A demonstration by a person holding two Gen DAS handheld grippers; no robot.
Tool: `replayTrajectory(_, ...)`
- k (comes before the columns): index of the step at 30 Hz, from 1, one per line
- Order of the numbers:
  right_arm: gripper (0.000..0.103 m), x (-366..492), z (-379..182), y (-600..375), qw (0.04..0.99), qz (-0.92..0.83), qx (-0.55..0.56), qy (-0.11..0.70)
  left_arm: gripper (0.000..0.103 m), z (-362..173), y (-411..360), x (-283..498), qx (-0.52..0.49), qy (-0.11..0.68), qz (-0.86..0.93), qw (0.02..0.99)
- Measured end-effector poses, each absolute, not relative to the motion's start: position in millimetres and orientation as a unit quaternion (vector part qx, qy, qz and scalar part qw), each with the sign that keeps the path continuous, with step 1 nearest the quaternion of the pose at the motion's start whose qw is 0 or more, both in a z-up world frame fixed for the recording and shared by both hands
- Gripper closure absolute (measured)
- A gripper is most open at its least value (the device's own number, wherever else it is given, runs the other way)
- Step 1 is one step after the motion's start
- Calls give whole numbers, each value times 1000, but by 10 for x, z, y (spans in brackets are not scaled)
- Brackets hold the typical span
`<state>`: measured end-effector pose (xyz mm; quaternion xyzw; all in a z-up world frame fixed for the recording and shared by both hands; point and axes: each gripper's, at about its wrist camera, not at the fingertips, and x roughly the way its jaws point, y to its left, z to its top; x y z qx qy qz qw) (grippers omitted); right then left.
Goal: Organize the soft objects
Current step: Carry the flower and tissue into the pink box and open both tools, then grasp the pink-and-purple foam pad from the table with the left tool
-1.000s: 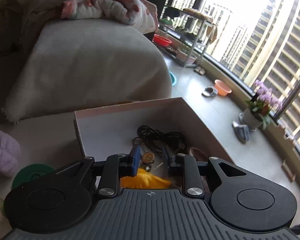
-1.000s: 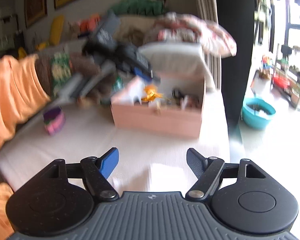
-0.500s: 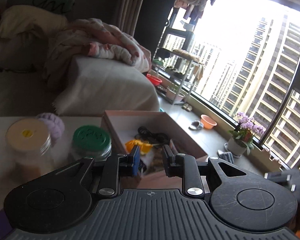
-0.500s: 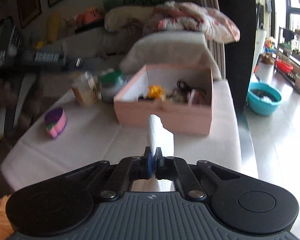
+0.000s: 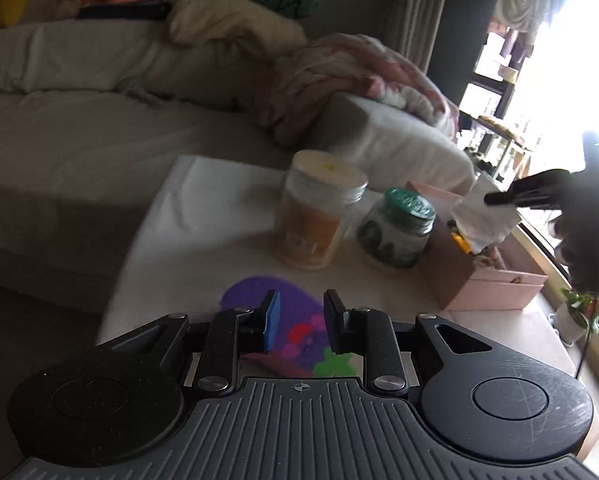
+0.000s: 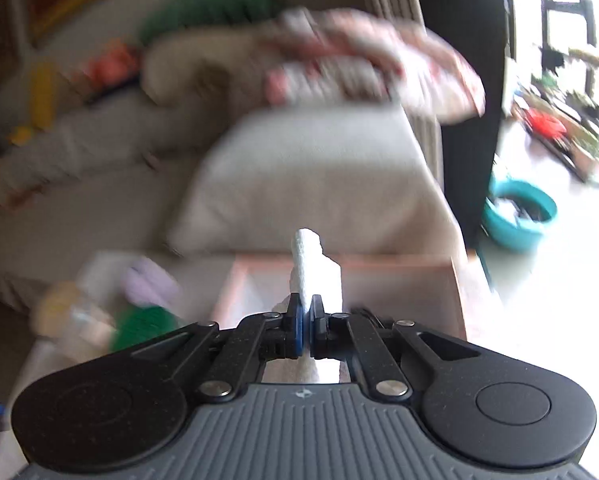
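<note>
Nearest in the left wrist view, the left gripper (image 5: 298, 320) hangs over a purple, multicoloured soft toy (image 5: 299, 334) on the white-covered table (image 5: 203, 216), jaws narrowly apart with nothing pinched. Only this view shows, further off, the yellow-lidded jar (image 5: 319, 220), the green-lidded jar (image 5: 397, 228) and the right gripper (image 5: 495, 199) above the pink box (image 5: 495, 280). The right wrist view, blurred, shows the right gripper (image 6: 306, 322) clamped on a white paper towel (image 6: 313, 268), whose long axis points up and away over the pink box (image 6: 399, 280). Beyond lies the sofa's pillow (image 6: 315, 176).
</note>
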<state>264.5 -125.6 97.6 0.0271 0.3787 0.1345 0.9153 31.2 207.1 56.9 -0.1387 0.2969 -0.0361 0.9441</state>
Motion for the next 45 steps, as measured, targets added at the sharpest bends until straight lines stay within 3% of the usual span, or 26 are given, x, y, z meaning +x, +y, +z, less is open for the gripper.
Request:
replayTrajectory(2,97,2779,743,-1206,900,111,19,421,77,541,2003,297,-128,304,-38,943)
replayTrajectory(6,63,2781,467,-1213,874,107,23,474,77,490,1802,380,-101,309,-56,944)
replayTrajectory(9,60,2619,546,-1207,893,95,-5,440,76,454,1639,427,-85,310,-72,944)
replayTrajectory(11,52,2444,699,-1182,915,87,-24,394,76,419,1521,458,-70,315,-82,943)
replayTrajectory(13,34,2169,853,-1139,938,81,-47,333,76,375,1421,517,-57,327,-88,939)
replayTrajectory(14,32,2007,916,-1106,948,84,-59,301,76,354,1372,541,-49,332,-89,938)
replayTrajectory(18,27,1451,1018,-932,965,125,-99,206,76,344,1255,551,-8,332,-80,940)
replayTrajectory(21,25,1115,950,-765,963,167,-114,178,76,342,1255,536,0,335,-74,939)
replayTrajectory(26,24,790,685,-339,940,237,-135,206,74,364,1316,444,34,341,-50,938)
replayTrajectory(32,24,618,331,-239,918,272,-128,257,48,397,1557,324,27,350,-42,935)
replayTrajectory(34,24,623,269,-251,915,276,-111,273,44,411,1605,309,23,349,-33,936)
replayTrajectory(37,24,656,177,-312,910,280,-89,293,50,405,1587,345,9,354,-36,935)
replayTrajectory(45,24,669,50,-404,908,276,-60,308,50,394,1543,480,-55,342,-29,938)
